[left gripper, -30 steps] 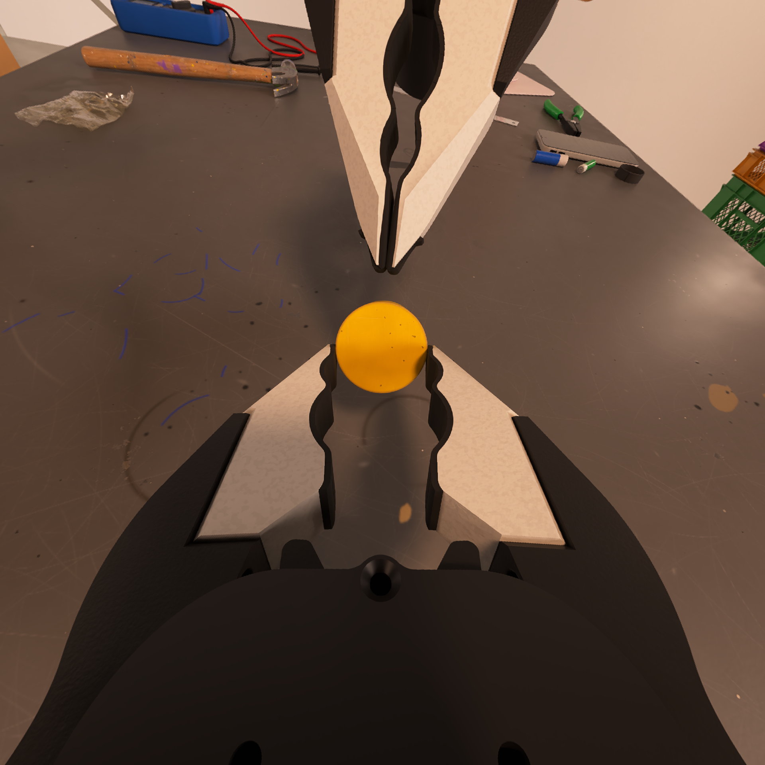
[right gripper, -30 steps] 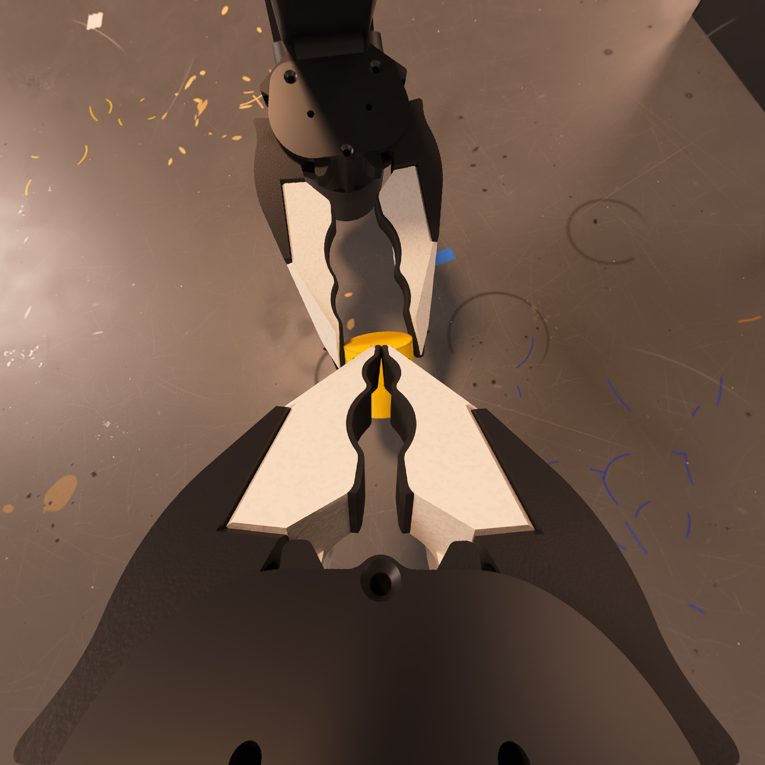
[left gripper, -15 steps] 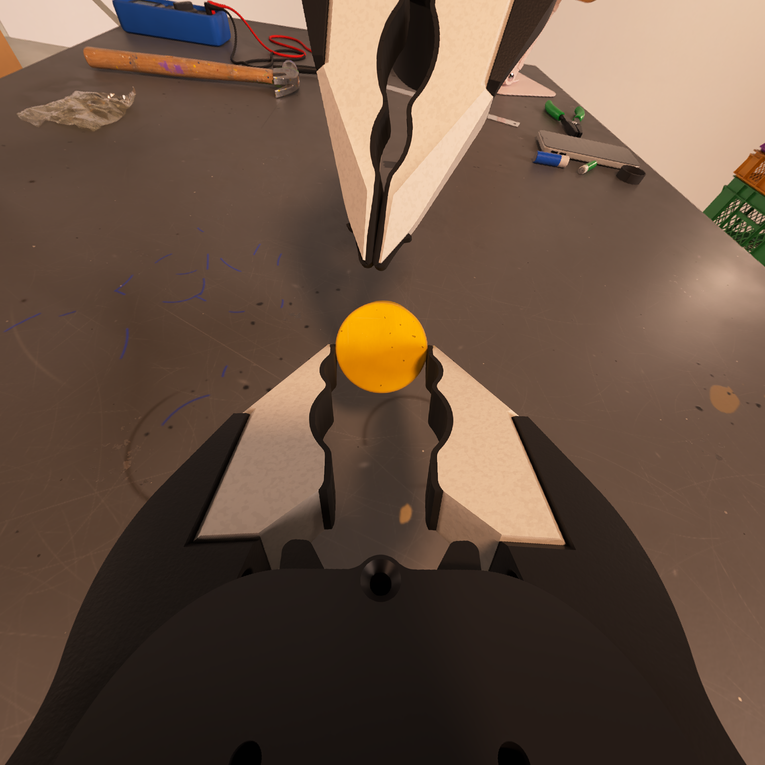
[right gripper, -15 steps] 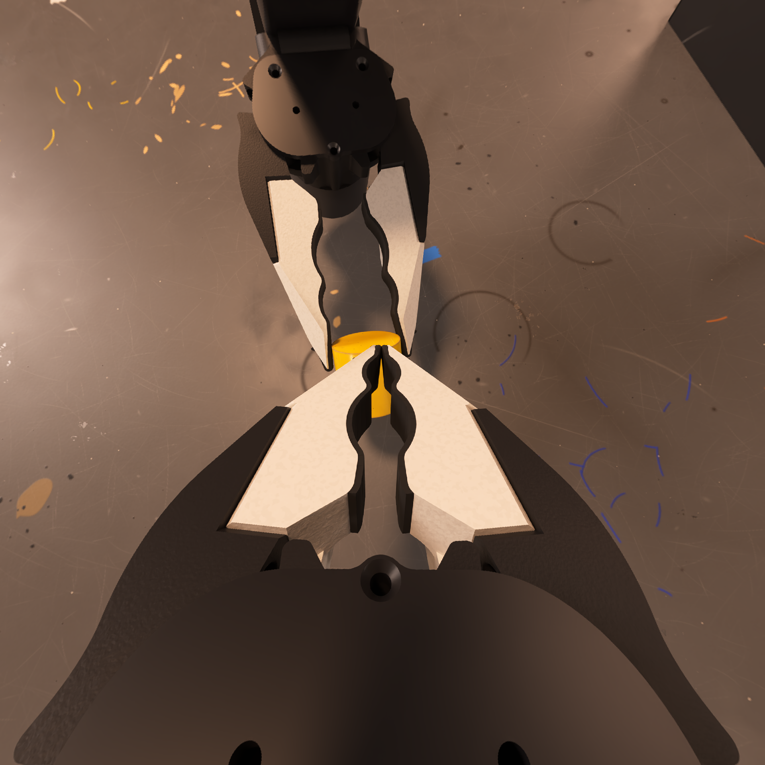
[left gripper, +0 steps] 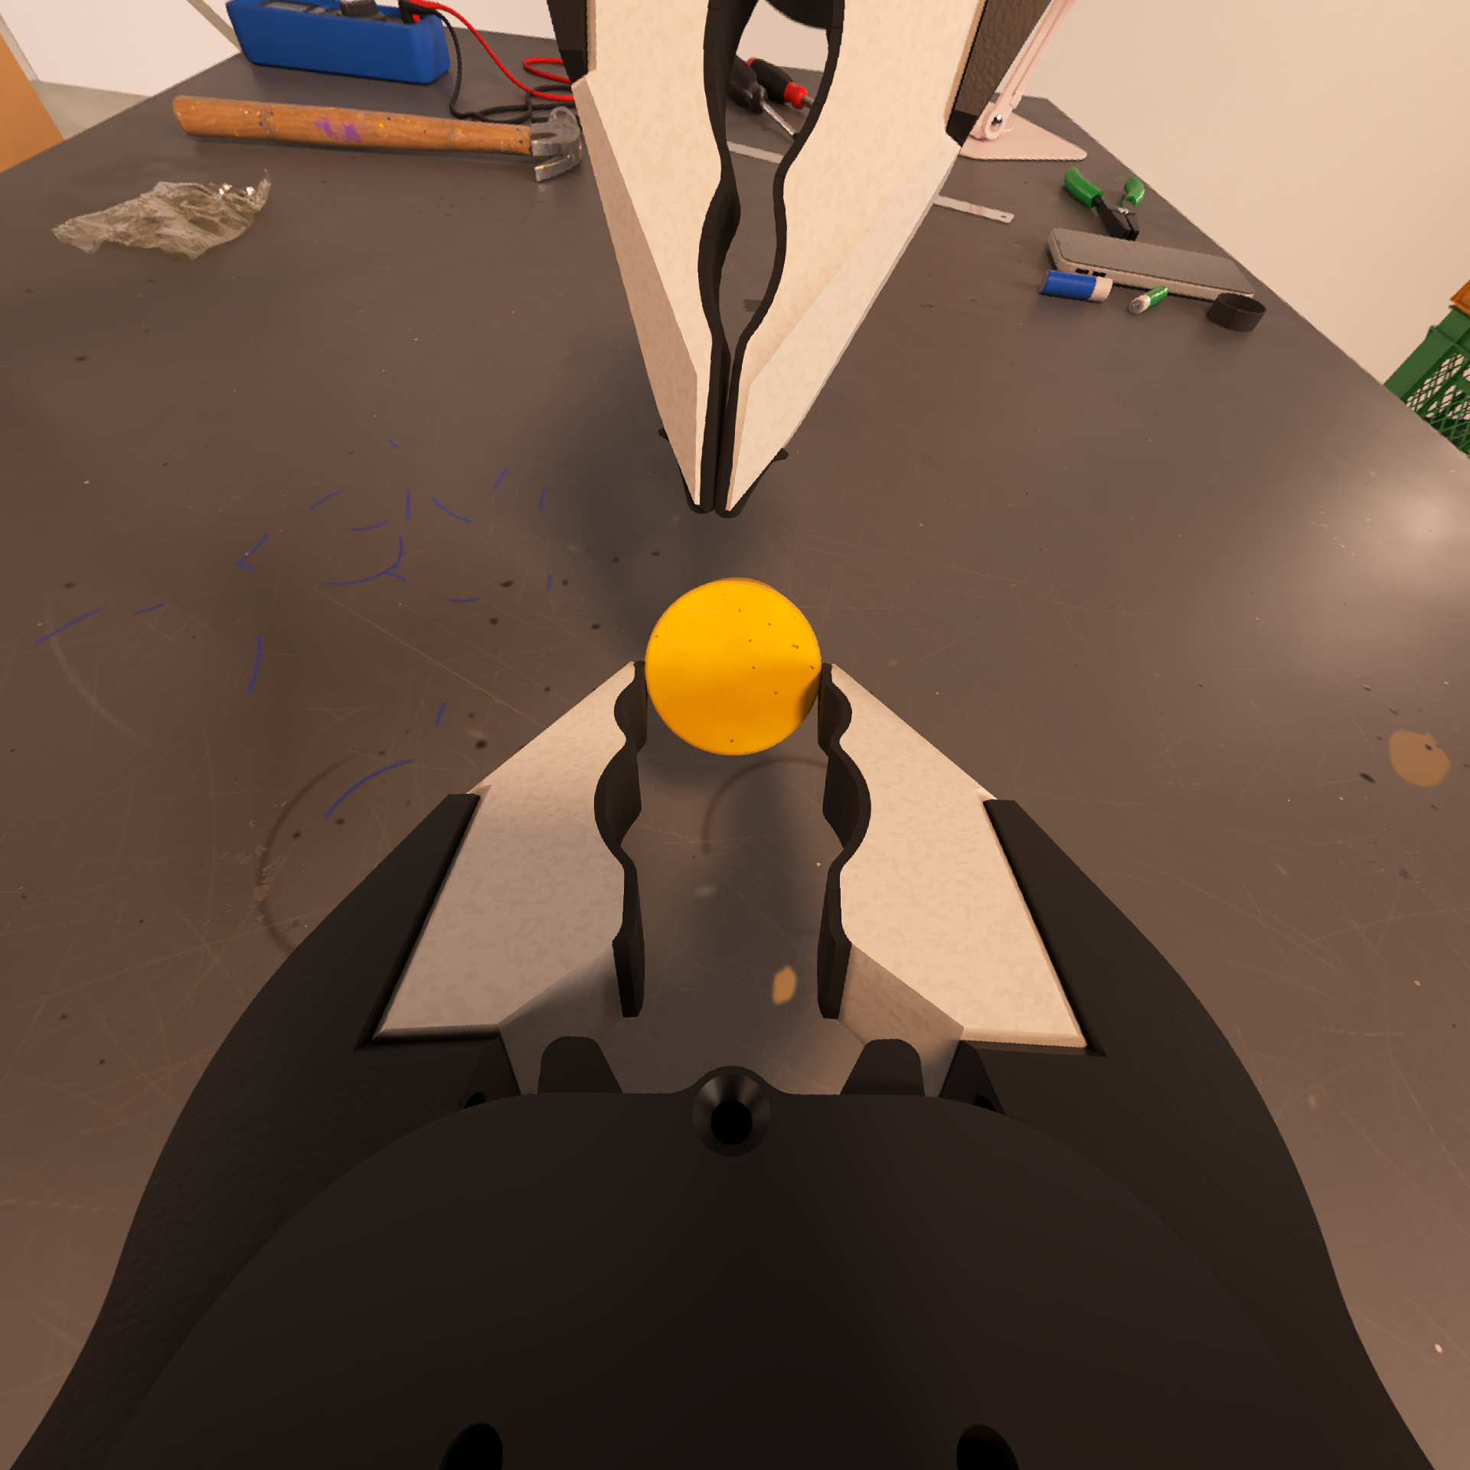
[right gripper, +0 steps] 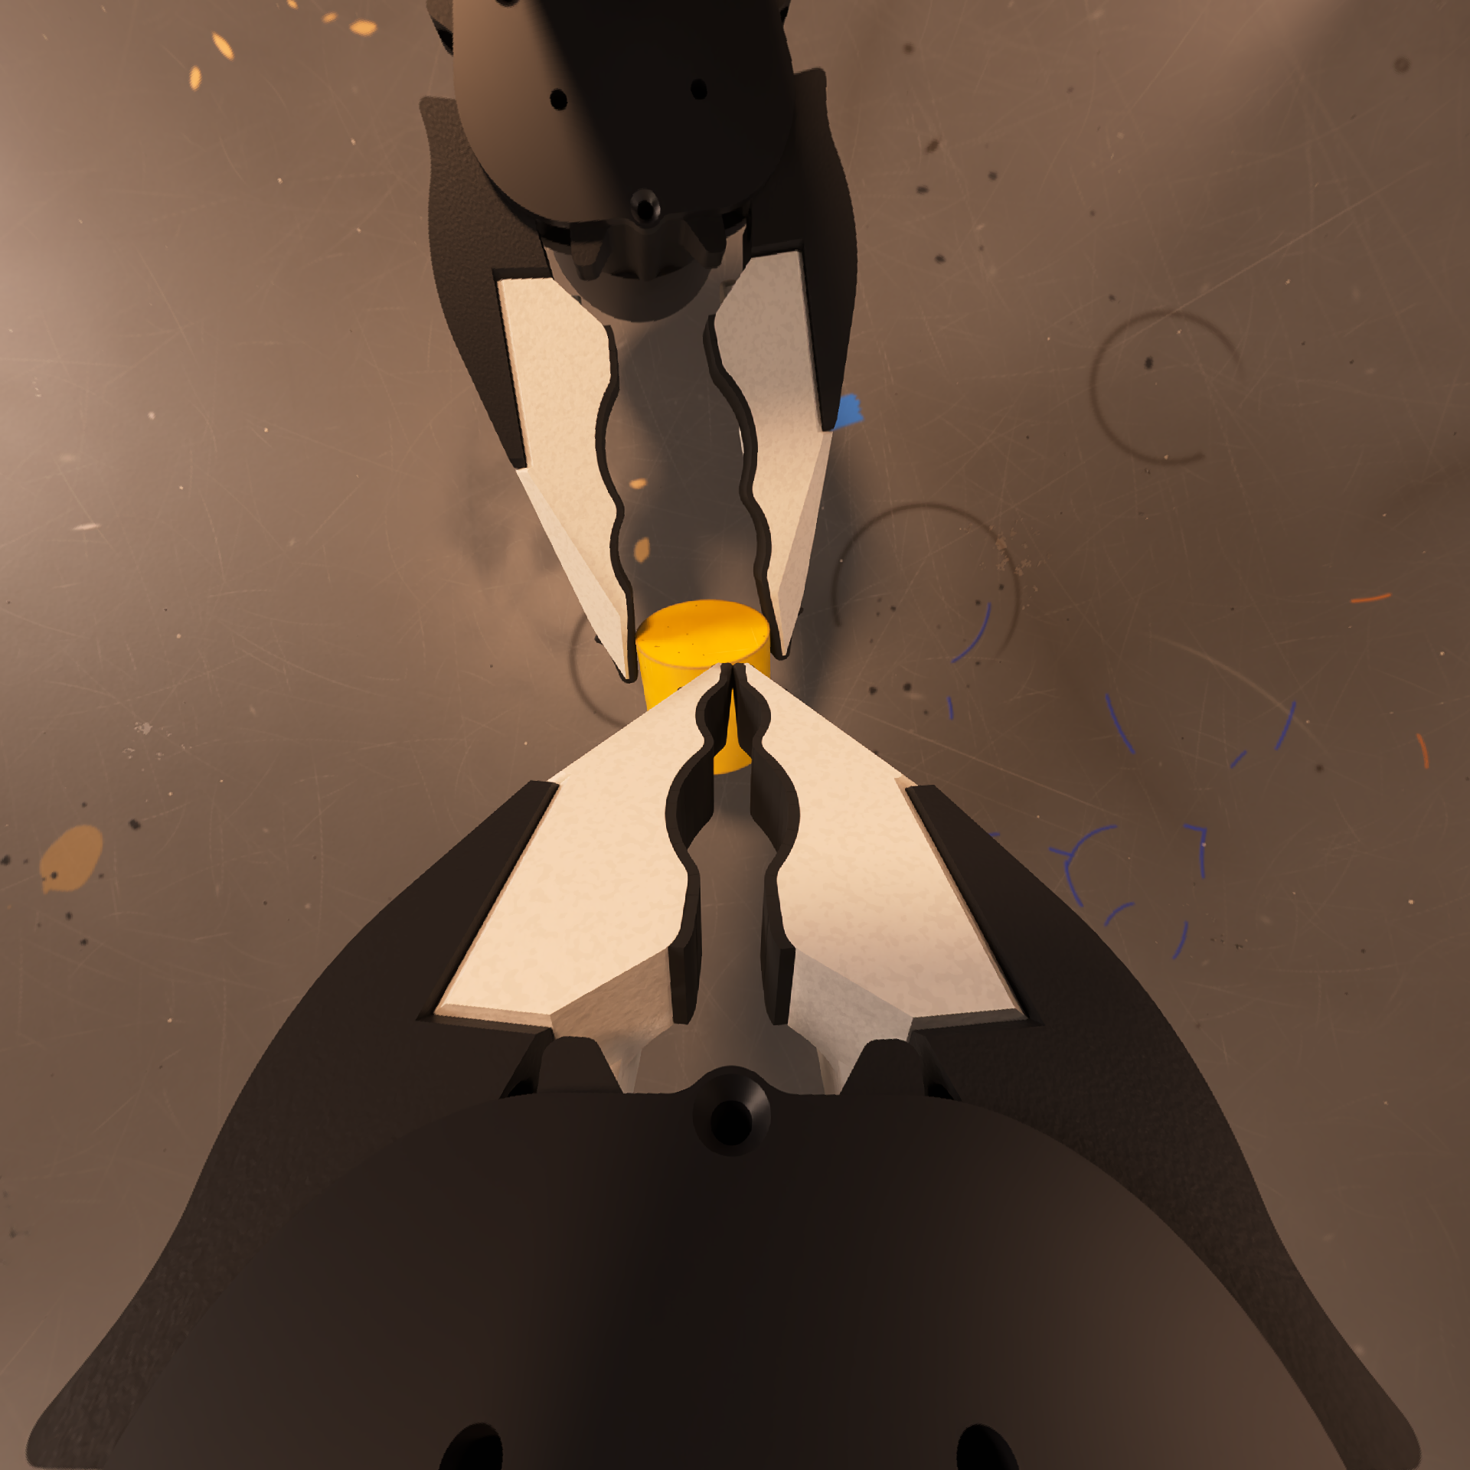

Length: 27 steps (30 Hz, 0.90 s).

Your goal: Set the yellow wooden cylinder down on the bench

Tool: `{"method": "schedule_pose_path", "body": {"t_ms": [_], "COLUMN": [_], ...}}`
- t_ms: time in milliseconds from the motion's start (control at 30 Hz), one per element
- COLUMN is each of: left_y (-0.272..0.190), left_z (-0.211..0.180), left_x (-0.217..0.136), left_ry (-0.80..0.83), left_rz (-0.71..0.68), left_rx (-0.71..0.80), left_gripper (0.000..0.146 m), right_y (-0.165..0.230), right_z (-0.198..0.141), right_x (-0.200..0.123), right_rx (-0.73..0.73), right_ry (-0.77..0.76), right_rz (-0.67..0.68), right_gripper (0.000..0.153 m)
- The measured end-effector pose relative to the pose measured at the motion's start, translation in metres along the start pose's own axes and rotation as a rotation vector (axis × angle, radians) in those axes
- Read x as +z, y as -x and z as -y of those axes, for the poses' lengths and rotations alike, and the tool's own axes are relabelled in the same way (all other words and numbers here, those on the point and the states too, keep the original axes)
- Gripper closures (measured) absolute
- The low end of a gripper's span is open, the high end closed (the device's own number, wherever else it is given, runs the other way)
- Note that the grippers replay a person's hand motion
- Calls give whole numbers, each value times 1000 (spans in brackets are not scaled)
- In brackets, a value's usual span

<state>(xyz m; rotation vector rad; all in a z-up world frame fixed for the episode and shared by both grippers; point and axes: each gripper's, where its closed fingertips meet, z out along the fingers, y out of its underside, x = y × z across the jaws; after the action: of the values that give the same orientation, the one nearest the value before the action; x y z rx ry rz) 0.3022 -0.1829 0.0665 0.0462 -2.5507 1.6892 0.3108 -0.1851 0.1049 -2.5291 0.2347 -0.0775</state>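
Note:
The yellow wooden cylinder is pinched between the fingertips of my left gripper, with its round end facing the left wrist camera. It hangs over the dark bench, and a shadow lies under it. I cannot tell whether it touches the bench. My right gripper points down just beyond the cylinder, shut and empty. In the right wrist view, my right gripper sits over the cylinder and partly hides it. The left gripper comes in from the top of that view.
At the bench's far edge lie a hammer, a blue meter with leads and crumpled plastic. At the far right are a grey slab, green pliers and a black ring. A green crate stands beyond the right edge.
My right gripper, still shut, has shifted slightly left and away from the cylinder in the left wrist view. The left gripper looks larger in the right wrist view. The left gripper's hold is unchanged.

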Motion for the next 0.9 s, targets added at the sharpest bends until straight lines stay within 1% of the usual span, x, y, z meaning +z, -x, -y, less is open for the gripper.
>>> {"method": "schedule_pose_path", "body": {"t_ms": [233,367,433,633,900], "left_y": [0,0,0,2,2], "left_z": [0,0,0,0,0], "left_x": [0,0,0,-1,0], "left_ry": [13,4,-1,-2,2], "left_rz": [9,-1,-1,4,3], "left_rx": [9,4,1,0,2], "left_gripper": [103,103,103,103,103], "right_y": [0,-1,-5,12,16], "right_z": [0,0,-1,6,1], "right_x": [1,0,-4,-8,0], "right_rx": [4,25,45,57,62], "right_ry": [105,68,44,-60,-56], "right_rz": [5,6,-18,43,53], "right_gripper": [153,153,153,153,153]}}
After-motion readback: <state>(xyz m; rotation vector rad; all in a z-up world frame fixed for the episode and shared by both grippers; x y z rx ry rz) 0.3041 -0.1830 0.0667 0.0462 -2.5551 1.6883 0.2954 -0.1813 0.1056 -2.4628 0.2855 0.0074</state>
